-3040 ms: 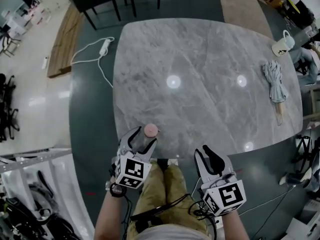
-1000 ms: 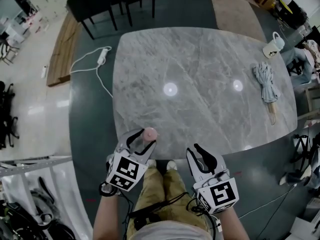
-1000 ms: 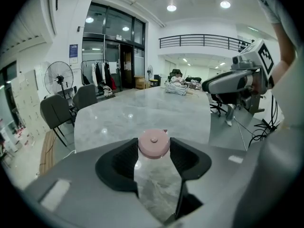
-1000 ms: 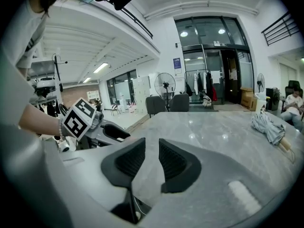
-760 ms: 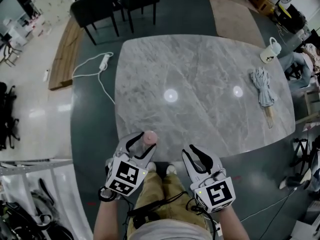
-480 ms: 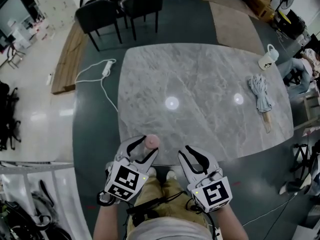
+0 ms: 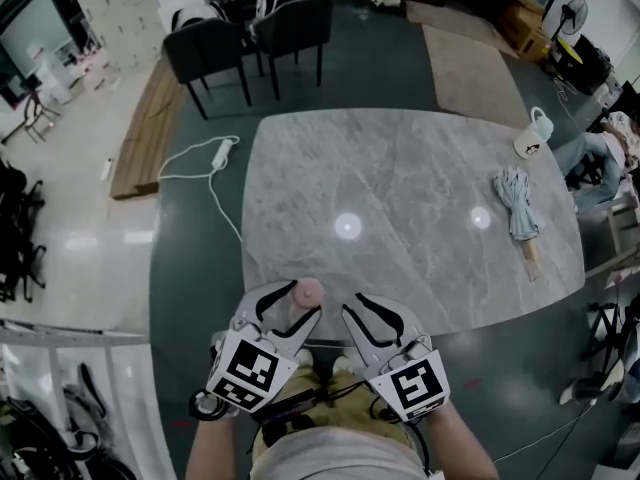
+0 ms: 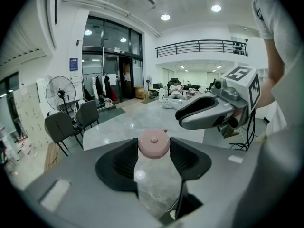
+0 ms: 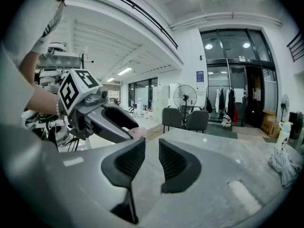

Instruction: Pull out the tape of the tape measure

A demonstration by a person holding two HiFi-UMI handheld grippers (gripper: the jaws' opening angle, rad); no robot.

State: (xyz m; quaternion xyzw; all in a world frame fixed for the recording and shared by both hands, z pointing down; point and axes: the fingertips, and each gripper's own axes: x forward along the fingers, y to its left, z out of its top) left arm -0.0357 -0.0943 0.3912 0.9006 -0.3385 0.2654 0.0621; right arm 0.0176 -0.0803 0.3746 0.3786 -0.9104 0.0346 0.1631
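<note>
At near edge of grey marble table [image 7: 420,198], left gripper [image 7: 297,305] clamps round pink tape measure [image 8: 153,143]; right gripper [image 9: 152,150] just beside, jaws narrowly apart, nothing between.

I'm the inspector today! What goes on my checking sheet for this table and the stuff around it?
Surface: grey marble table, with two lamp glints on it.
Job's things: round pink tape measure; no tape seen pulled out.
Clutter: folded umbrella and white mug by the table's right edge.
Grippers: left gripper shut on the tape measure; right gripper open, nothing between its jaws.
Cables: white power strip with its cord on the floor left of the table; black cables at the person's waist.
Surroundings: black chairs beyond the table, fan at far right.
</note>
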